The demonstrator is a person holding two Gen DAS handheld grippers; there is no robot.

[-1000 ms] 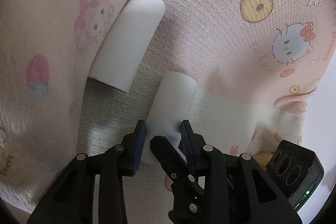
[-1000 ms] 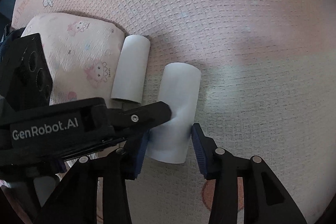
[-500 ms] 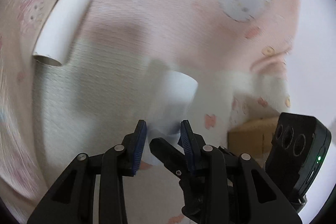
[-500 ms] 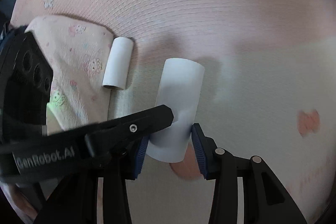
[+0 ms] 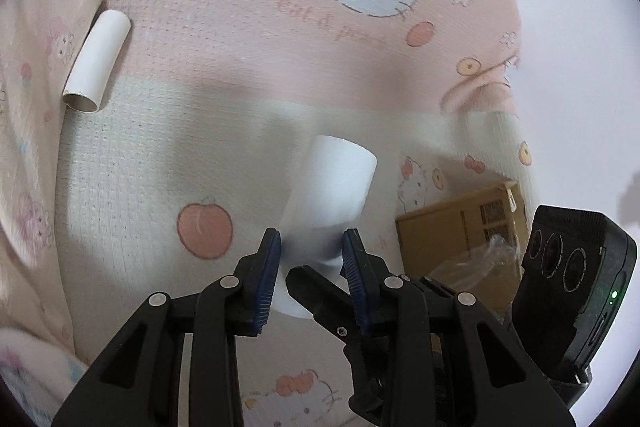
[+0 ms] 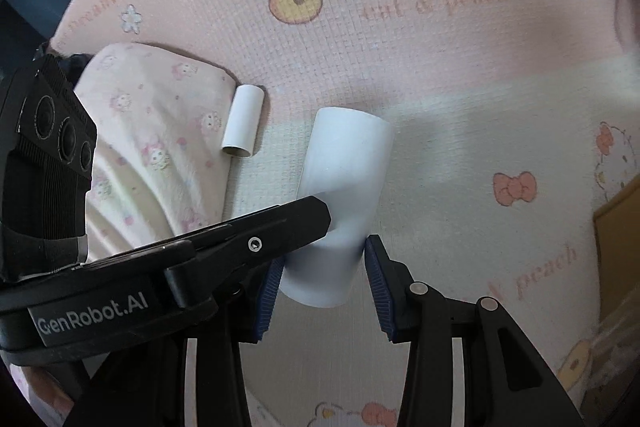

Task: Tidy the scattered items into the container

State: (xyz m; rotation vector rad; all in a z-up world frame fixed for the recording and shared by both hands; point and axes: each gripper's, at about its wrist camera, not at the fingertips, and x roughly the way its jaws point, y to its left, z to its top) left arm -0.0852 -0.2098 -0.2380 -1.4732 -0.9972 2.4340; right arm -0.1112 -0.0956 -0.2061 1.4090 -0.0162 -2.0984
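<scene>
Both hand-held grippers carry one white tube toward the box.

We see the left hand-held gripper and the right hand-held gripper each clenched on the near end of the same white tube, dented by the pinch; the shared grip presumably steadies it clear of the bed sheet. The cardboard box sits at 3 o'clock in the left view. A second tube lies at 10 o'clock beside the pillow.

A pink and cream sheet with cat and peach pictures covers the bed. A pillow lies on the sheet. A white wall stands beside the sheet.
</scene>
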